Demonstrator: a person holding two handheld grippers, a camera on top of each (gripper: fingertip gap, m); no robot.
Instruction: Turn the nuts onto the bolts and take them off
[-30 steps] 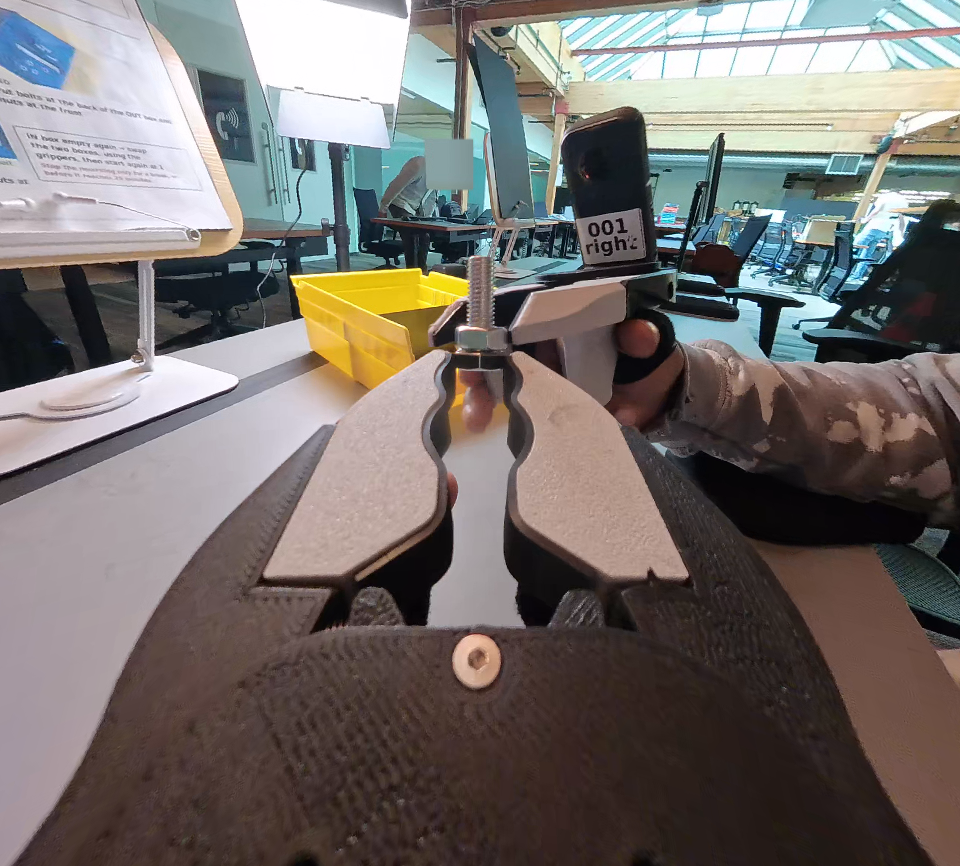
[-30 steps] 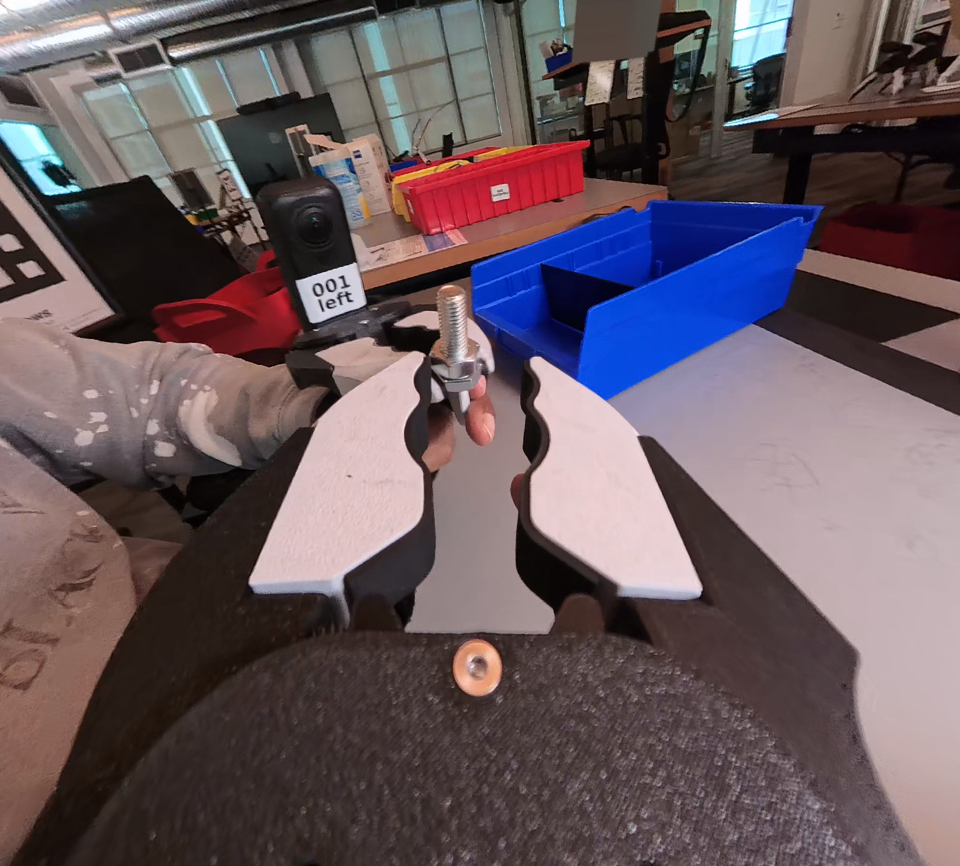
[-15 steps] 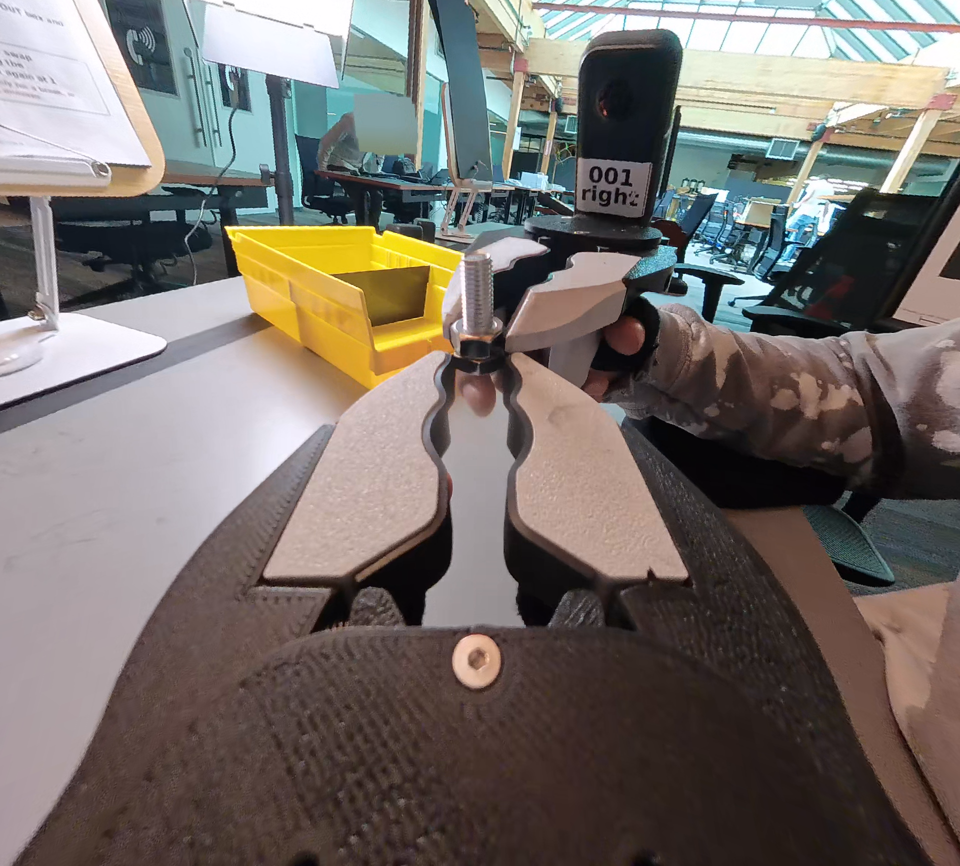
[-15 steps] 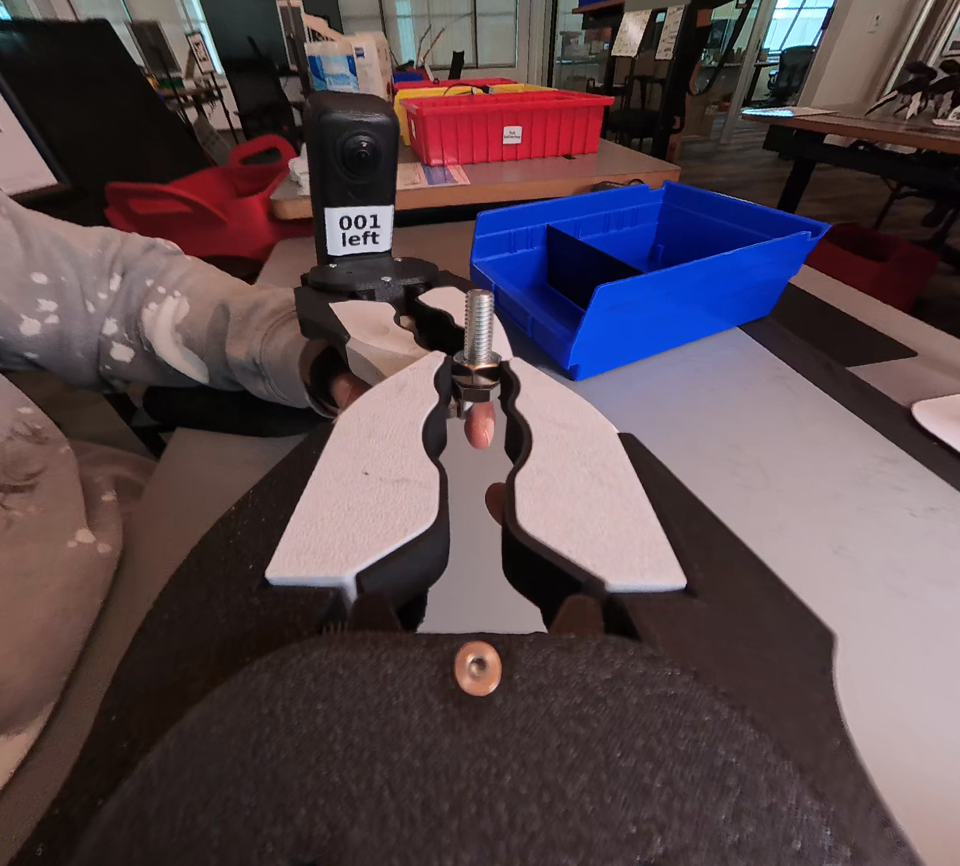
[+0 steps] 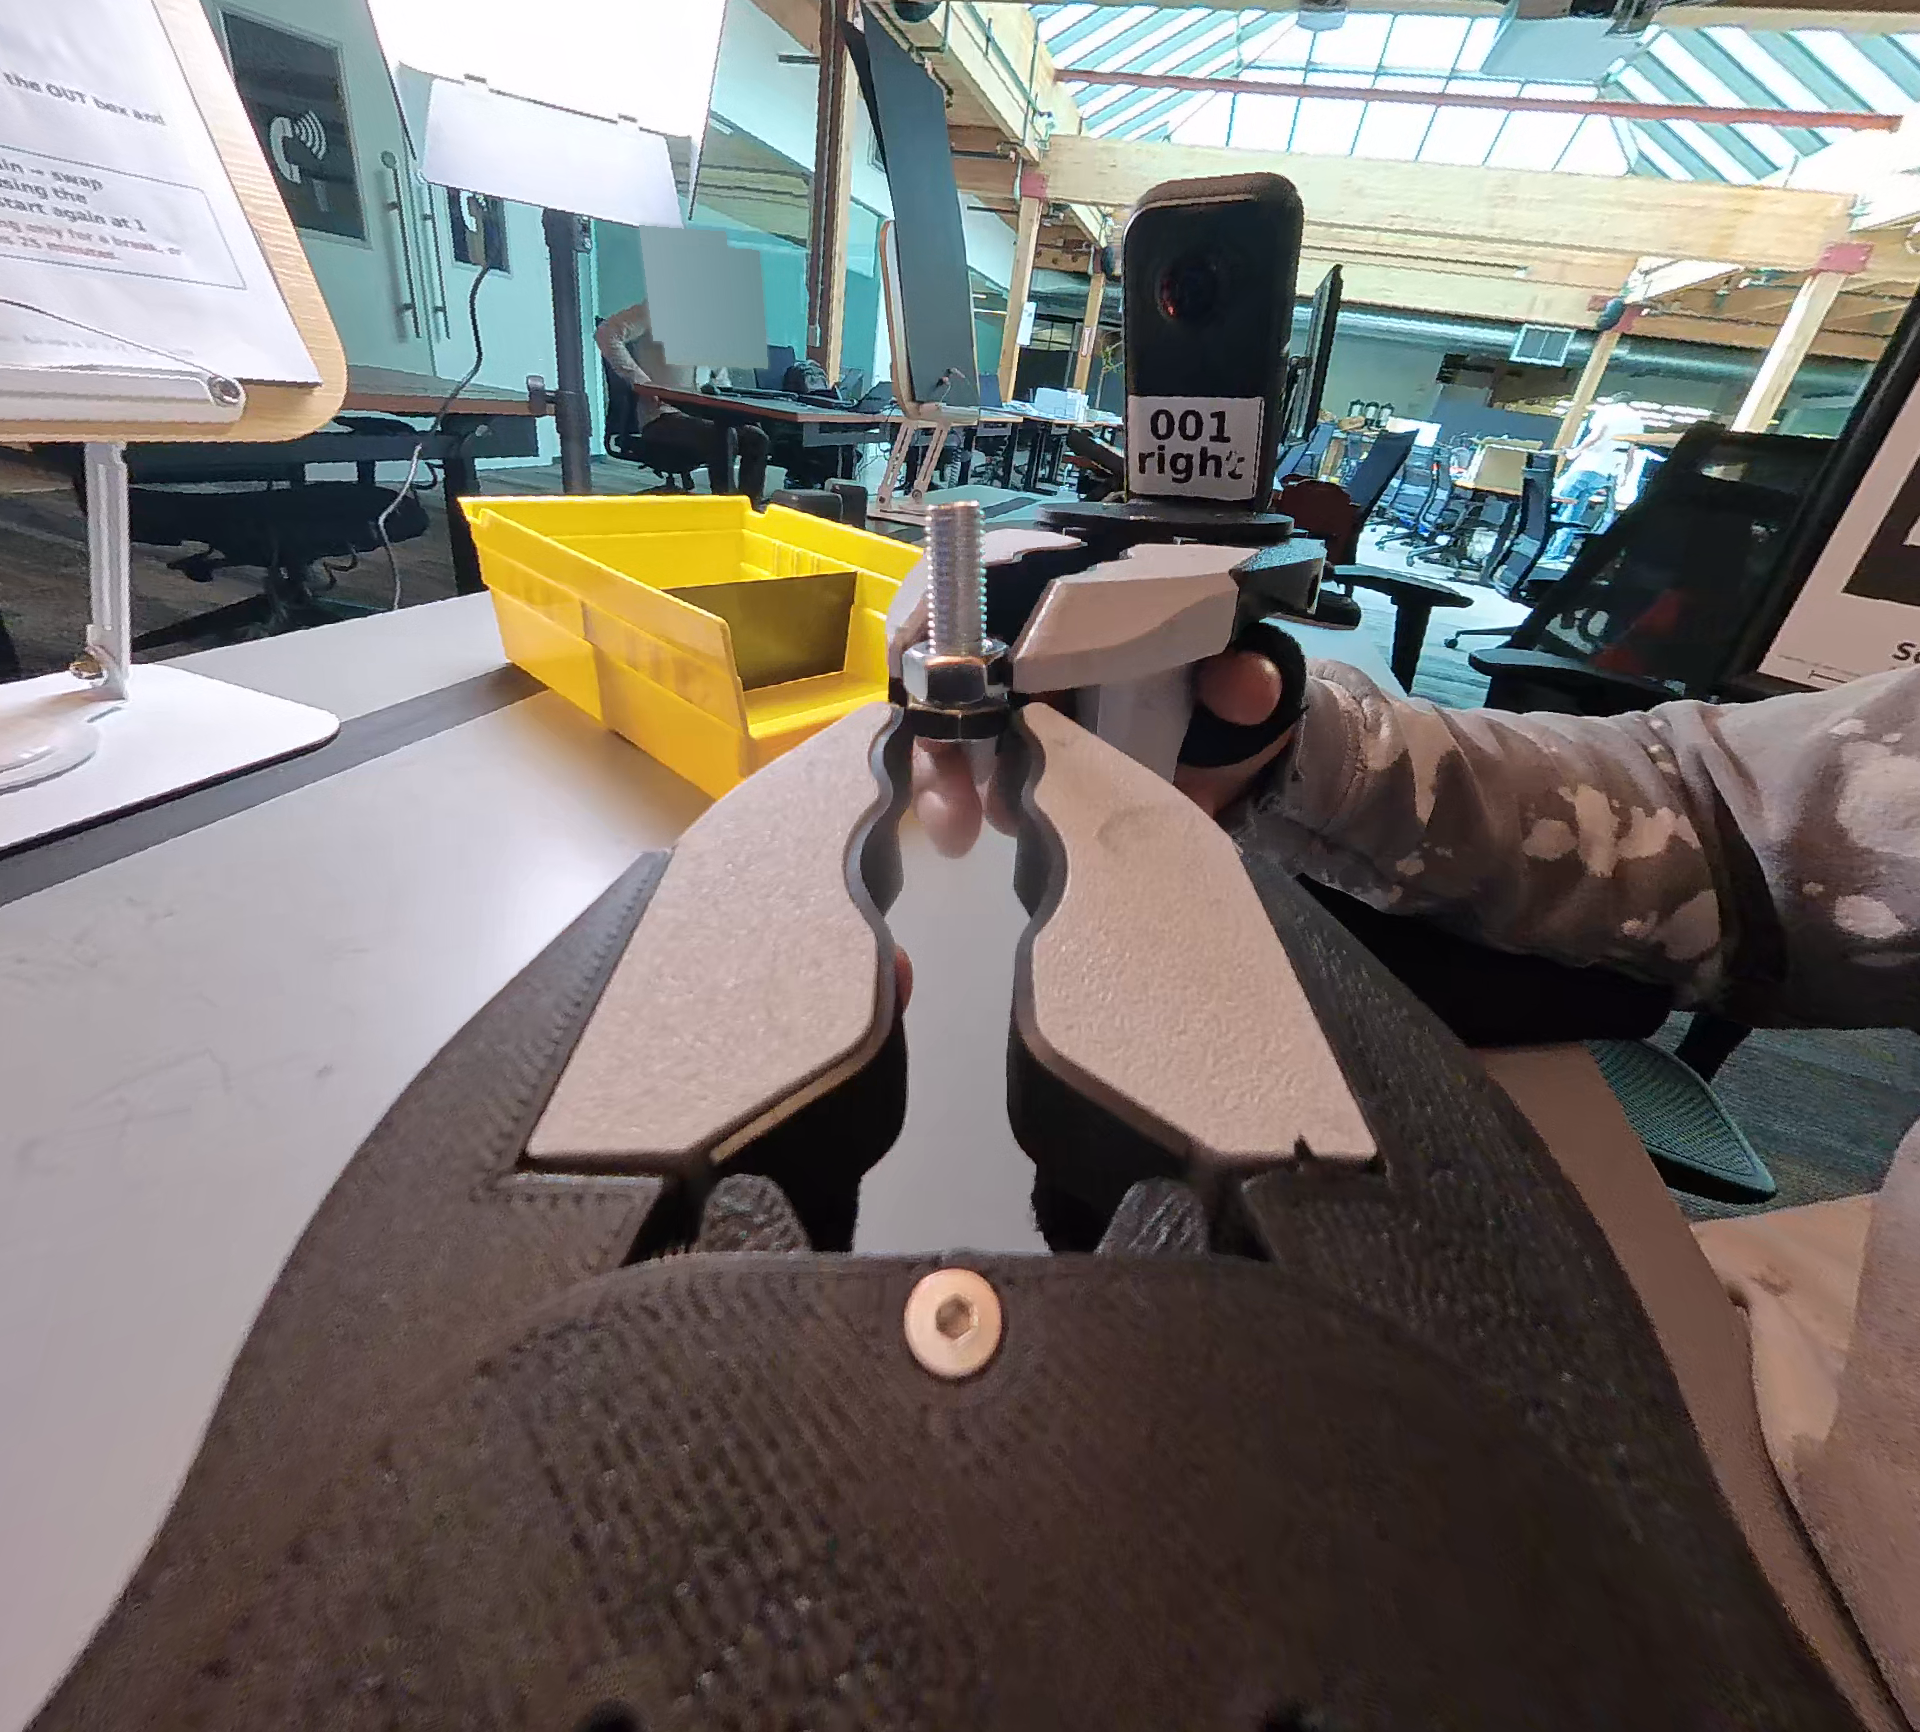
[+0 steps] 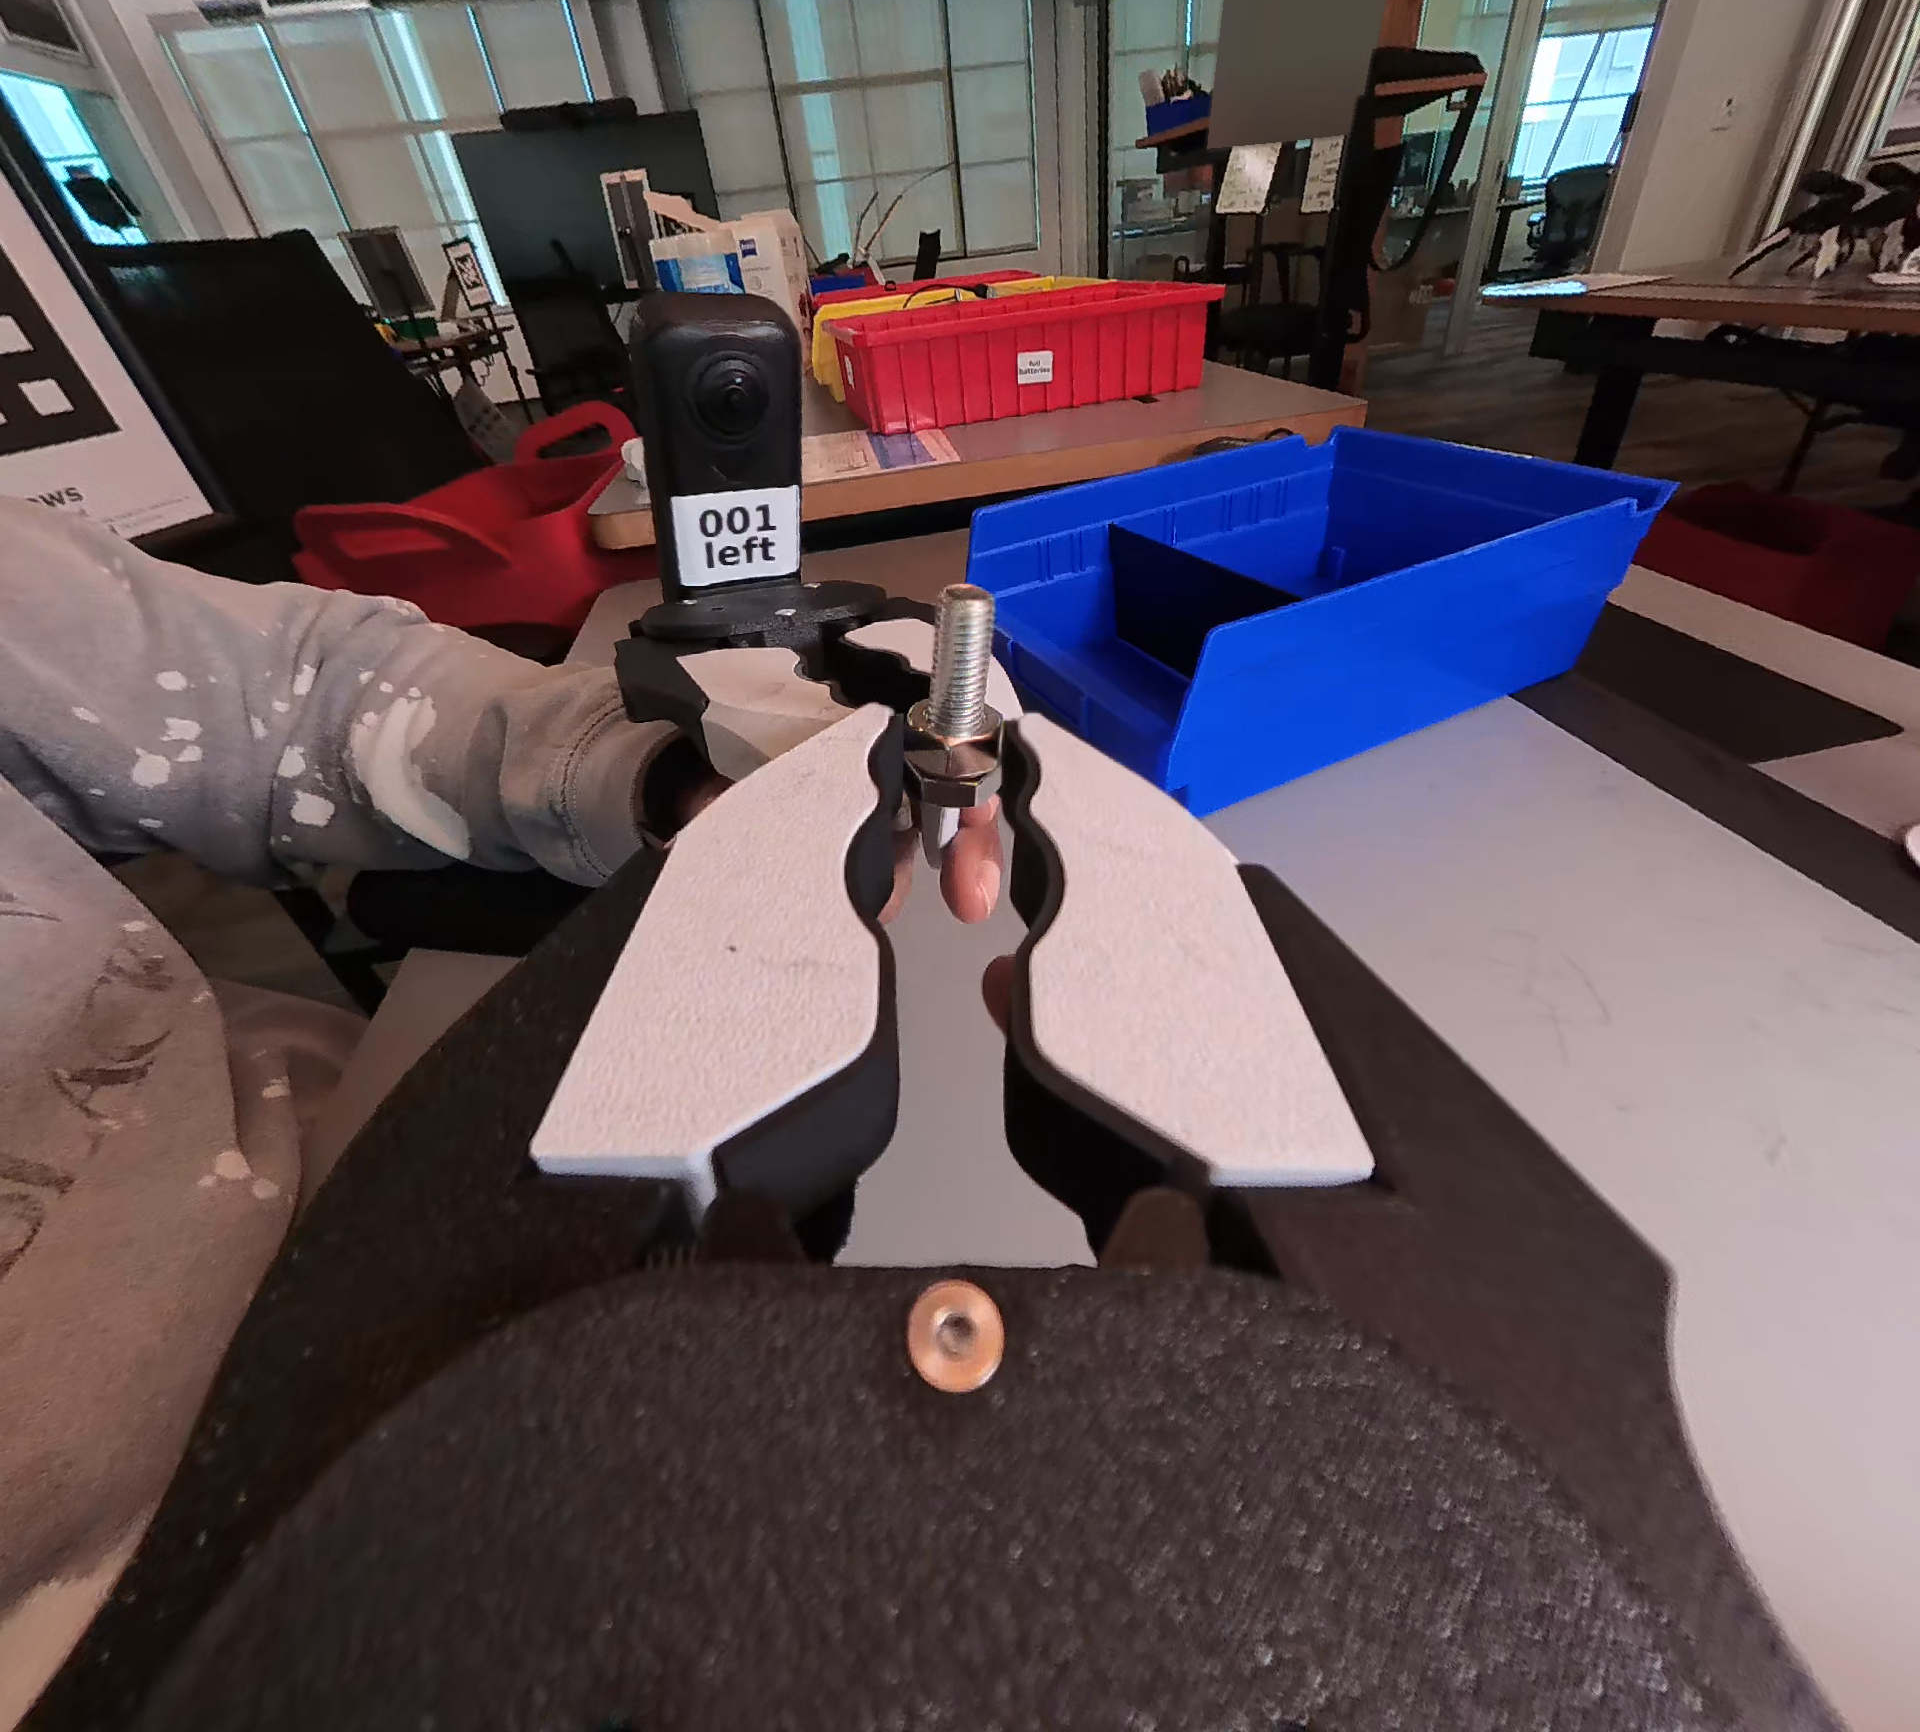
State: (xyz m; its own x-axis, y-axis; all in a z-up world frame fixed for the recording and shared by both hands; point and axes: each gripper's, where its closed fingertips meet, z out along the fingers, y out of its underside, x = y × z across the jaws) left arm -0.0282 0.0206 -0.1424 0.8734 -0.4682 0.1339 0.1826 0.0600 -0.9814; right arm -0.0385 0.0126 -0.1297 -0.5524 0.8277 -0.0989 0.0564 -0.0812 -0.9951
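A silver bolt (image 5: 955,576) stands upright, thread up, between both grippers, with a hex nut (image 5: 950,673) low on its thread just above the head. My left gripper (image 5: 951,732) is shut on the bolt's head. My right gripper (image 6: 953,740) is shut on the nut (image 6: 953,727), facing the left one; the thread (image 6: 961,659) rises above its tips. The right gripper also shows in the left wrist view (image 5: 961,633), and the left gripper in the right wrist view (image 6: 883,680). A person's fingertips show below the bolt.
A yellow bin (image 5: 644,643) with a dark divider sits on the grey table (image 5: 260,955) behind the left gripper. A blue divided bin (image 6: 1351,643) sits beyond the right gripper. A white document stand (image 5: 135,726) is at far left. Red bins (image 6: 1018,363) are on another table.
One second ago my right gripper was open beside the bolt; it has moved in and shut on the nut. Both views have swung sideways and back while the left gripper kept hold of the bolt.
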